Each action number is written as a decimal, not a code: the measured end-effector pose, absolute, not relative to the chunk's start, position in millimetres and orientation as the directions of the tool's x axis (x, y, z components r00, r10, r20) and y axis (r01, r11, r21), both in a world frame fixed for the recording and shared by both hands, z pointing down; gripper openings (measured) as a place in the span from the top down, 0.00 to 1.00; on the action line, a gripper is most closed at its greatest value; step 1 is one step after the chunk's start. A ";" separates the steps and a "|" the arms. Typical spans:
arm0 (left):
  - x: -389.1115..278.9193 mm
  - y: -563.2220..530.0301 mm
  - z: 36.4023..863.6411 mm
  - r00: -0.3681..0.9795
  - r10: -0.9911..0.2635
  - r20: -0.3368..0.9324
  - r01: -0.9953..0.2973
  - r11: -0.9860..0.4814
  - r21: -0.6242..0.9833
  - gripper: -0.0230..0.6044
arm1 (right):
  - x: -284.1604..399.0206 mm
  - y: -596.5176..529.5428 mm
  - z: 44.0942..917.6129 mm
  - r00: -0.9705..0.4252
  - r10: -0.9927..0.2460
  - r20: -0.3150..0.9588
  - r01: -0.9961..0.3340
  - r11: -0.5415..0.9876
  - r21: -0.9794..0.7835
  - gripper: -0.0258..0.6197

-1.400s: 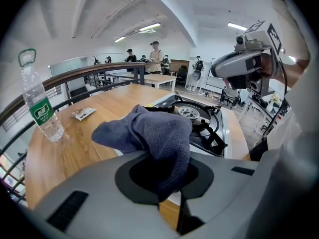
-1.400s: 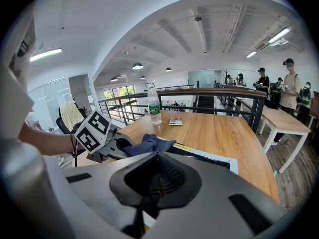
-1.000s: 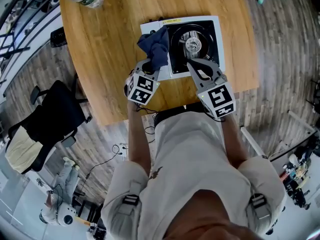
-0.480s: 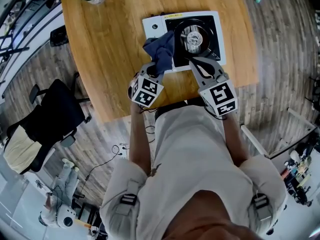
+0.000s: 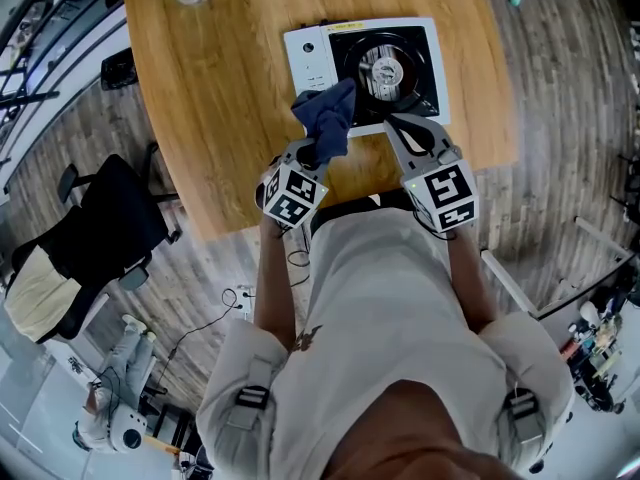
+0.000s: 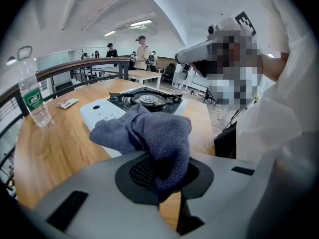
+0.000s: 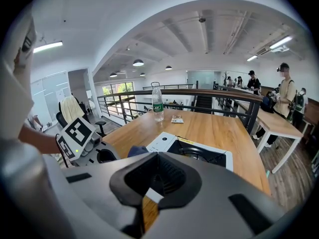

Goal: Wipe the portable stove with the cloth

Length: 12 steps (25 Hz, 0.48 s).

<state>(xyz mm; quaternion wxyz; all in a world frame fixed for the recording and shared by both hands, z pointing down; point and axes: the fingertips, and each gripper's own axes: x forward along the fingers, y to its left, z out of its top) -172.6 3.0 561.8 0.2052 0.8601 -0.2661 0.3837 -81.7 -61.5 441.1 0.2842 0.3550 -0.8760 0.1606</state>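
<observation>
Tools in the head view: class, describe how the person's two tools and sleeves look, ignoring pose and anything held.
The left tool and right tool are grey wedge-shaped shells with dark jaw hollows. Each carries a white cube printed with black square markers. The person wears a pale short-sleeved shirt.

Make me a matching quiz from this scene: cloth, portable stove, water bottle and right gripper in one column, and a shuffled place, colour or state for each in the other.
Column one:
1. cloth
2. portable stove
3. water bottle
4. right gripper

Column two:
A. standing upright on the table, apart from the other things
B. jaws together, nothing between them
C. pinched by the left gripper
D. white body with a black burner top

Pairs: 1-C, 2-D, 3-A, 4-B.
</observation>
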 end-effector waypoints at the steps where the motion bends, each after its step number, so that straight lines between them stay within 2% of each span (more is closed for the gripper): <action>1: -169.9 8.8 559.7 0.569 -0.291 0.769 -0.607 -0.780 0.153 0.87 | -79.5 -61.6 440.7 -0.589 -0.532 0.609 -0.714 0.696 -0.082 0.93; 12: -89.5 59.8 512.9 0.662 -0.239 0.710 -0.536 -0.813 0.227 0.87 | -21.0 -54.7 455.8 -0.640 -0.514 0.571 -0.697 0.701 -0.151 0.93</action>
